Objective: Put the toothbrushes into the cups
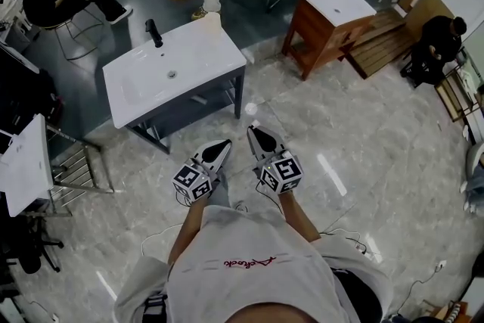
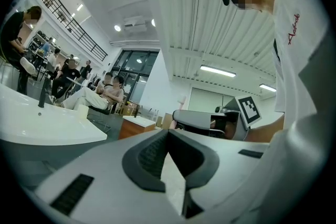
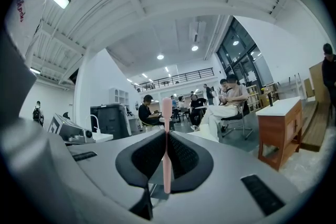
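Beyond the person's shirt, the right gripper clamps a pink toothbrush upright and the left gripper is closed on nothing; the task appears barely begun, with the pale cup on the white basin well ahead.

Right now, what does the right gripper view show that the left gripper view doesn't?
Only the right gripper view: a pink toothbrush standing upright, clamped between the jaws of the right claw.

Only the left gripper view: the left claw with its jaws meeting at the tips. I can't tell what the pale wedge behind them is. It also shows the other gripper's marker cube from the side.

Both: the wooden vanity with its white top, the seated person in light clothes, and the white ceiling with lights.
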Available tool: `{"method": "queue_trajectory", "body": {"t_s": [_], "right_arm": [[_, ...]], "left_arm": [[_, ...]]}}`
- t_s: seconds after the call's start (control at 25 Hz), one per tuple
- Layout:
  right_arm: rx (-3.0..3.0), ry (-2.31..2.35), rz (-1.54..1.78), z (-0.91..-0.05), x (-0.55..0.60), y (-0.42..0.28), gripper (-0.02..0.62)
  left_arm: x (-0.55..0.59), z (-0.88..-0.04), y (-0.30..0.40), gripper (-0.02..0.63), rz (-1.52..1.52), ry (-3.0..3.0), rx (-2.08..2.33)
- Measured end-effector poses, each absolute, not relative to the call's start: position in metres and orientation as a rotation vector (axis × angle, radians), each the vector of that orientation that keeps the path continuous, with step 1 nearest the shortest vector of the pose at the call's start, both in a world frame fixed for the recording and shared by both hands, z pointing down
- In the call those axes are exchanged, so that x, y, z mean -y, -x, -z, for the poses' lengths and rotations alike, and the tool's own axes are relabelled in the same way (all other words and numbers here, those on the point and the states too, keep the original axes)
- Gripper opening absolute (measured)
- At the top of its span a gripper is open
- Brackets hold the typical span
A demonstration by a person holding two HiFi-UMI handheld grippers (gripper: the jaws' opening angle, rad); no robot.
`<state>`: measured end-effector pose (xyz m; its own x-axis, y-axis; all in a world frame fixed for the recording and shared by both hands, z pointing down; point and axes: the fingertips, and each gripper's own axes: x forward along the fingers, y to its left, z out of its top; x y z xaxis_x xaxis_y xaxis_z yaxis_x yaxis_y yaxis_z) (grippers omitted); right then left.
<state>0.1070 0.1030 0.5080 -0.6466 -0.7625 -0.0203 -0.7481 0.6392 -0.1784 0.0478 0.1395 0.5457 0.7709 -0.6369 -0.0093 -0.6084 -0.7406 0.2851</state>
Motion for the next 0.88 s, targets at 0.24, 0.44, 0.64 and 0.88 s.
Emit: {"method": "queue_trajectory", "body": {"t_s": [0.24,0.44,0.64,0.88], "right_arm": [[-2.756,1.282,0.237,-0.51,-0.075,-0.103,0.009],[-2.752,1.286,0.247,-0.514,-0.047,-0.091,0.009],[-2.755,1.283,0.252,-0.515,-0.013,-0.075,0.009],[-2.755,1.305,0.267,-0.522,0.033,-0.064,0.009]], "left_arm": [[-0.111,-0.547,-0.045,0.014,0.165,-2.702,0.959],[-0.082,-0.551,-0.032,0.014,0.164,-2.697,0.958],[-0.042,-0.552,-0.016,0.014,0.17,-2.693,0.96],[0.007,-0.559,-0.008,0.014,0.182,-2.686,0.937]]}}
